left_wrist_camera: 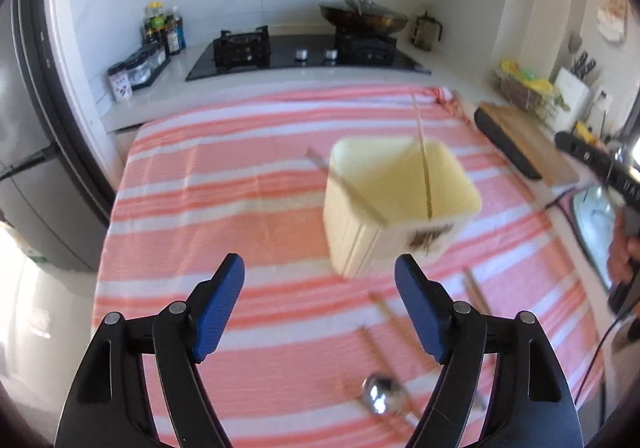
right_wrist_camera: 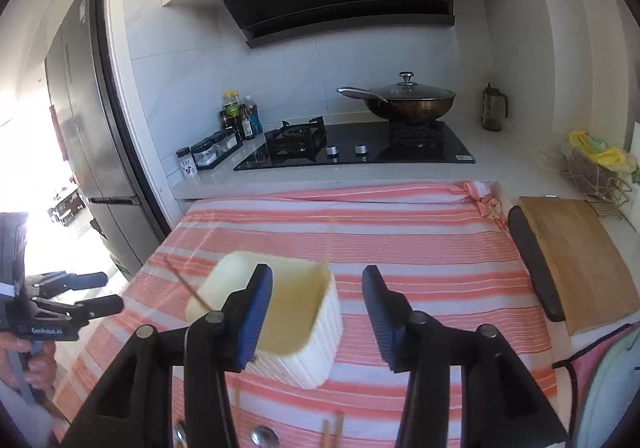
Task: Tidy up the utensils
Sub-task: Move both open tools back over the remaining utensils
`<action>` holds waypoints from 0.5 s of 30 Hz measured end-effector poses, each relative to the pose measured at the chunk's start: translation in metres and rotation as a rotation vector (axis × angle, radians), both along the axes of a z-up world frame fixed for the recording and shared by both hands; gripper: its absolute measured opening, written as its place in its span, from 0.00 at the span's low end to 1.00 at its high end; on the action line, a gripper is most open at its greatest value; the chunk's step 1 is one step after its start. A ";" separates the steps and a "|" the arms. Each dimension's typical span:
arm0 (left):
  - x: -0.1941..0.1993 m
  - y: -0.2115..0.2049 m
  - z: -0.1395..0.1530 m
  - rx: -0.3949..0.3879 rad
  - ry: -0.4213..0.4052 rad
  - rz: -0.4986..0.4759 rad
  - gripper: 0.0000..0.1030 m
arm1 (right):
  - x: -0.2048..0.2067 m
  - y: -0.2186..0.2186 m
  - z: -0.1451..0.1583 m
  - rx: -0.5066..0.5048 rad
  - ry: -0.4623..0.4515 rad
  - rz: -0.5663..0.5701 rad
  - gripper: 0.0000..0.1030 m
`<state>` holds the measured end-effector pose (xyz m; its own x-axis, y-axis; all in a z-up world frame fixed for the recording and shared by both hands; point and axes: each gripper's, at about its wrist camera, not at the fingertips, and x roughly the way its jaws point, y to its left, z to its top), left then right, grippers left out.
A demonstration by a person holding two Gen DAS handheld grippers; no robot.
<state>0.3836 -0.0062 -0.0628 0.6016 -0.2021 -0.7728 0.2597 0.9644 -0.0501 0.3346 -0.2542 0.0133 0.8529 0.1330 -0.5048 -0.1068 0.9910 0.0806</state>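
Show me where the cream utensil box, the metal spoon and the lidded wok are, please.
cream utensil box (left_wrist_camera: pixel 400 184), left wrist view, its inner wall.
metal spoon (left_wrist_camera: pixel 382 394), left wrist view, its shiny bowl.
lidded wok (right_wrist_camera: pixel 412 98), right wrist view, its glass lid.

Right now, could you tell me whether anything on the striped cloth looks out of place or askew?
Yes. Two chopsticks already stand in the cream utensil holder, splayed apart against opposite walls. Loose chopsticks and a metal spoon lie scattered at odd angles on the striped cloth in front of it. Both tongs are open and empty.
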 end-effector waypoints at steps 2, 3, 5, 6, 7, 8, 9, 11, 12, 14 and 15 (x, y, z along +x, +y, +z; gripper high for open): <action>-0.028 0.020 -0.026 0.007 0.051 0.018 0.82 | -0.029 -0.008 -0.015 -0.071 0.012 -0.011 0.54; -0.042 0.029 -0.041 -0.007 0.073 0.035 0.84 | -0.045 -0.013 -0.028 -0.098 0.020 -0.019 0.56; -0.064 0.045 -0.075 -0.024 0.118 0.083 0.84 | -0.072 -0.020 -0.057 -0.141 0.047 -0.039 0.56; -0.071 0.051 -0.090 -0.031 0.134 0.110 0.84 | -0.083 -0.024 -0.074 -0.156 0.070 -0.050 0.56; -0.078 0.056 -0.105 -0.039 0.145 0.135 0.84 | -0.092 -0.028 -0.093 -0.158 0.098 -0.064 0.56; -0.083 0.059 -0.120 -0.035 0.149 0.165 0.84 | -0.100 -0.033 -0.113 -0.150 0.138 -0.080 0.56; -0.086 0.062 -0.132 -0.027 0.151 0.194 0.84 | -0.104 -0.038 -0.128 -0.141 0.170 -0.092 0.56; -0.090 0.064 -0.149 -0.022 0.138 0.241 0.84 | -0.111 -0.048 -0.156 -0.145 0.213 -0.133 0.56; -0.091 0.065 -0.155 -0.026 0.131 0.262 0.84 | -0.113 -0.051 -0.166 -0.153 0.225 -0.148 0.56; -0.090 0.063 -0.162 -0.036 0.107 0.282 0.84 | -0.113 -0.058 -0.182 -0.145 0.262 -0.169 0.56; -0.089 0.060 -0.163 -0.024 0.087 0.287 0.84 | -0.113 -0.062 -0.187 -0.137 0.277 -0.180 0.56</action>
